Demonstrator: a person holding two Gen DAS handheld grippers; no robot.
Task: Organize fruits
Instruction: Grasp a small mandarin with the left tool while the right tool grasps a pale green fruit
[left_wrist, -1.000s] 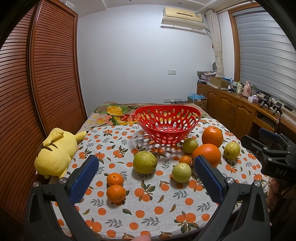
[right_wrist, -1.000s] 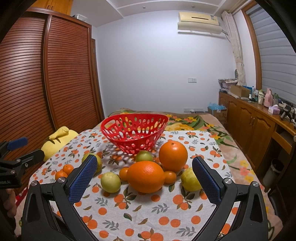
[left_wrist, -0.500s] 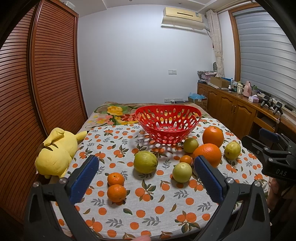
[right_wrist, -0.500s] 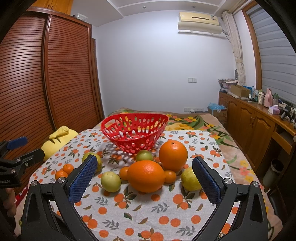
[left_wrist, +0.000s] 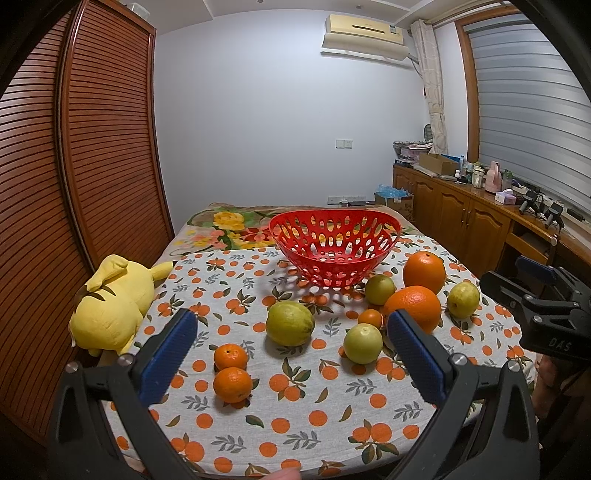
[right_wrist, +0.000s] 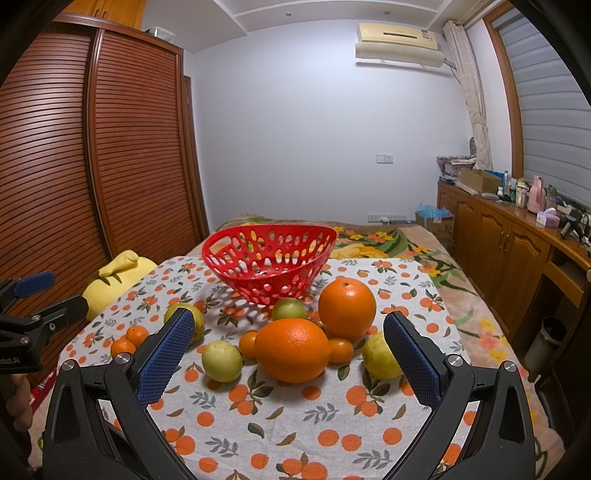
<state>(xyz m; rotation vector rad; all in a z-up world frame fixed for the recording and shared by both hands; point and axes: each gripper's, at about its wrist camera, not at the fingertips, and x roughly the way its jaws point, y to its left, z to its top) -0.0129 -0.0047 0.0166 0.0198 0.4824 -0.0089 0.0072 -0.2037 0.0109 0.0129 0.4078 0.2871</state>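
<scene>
Right wrist view: both claws (right_wrist: 289, 350) gape wide, one pad hiding a lemon's (right_wrist: 378, 356) edge.

Glossy perforated plastic basket (left_wrist: 334, 248), matt printed cloth (left_wrist: 295, 413), slatted wooden wardrobe (left_wrist: 92, 166).

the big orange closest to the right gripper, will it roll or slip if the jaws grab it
The big orange looks round, so a nudge would probably roll it into the small tangerine touching it. Its dimpled peel likely grips well, though its width may nearly fill the open jaws.
</scene>
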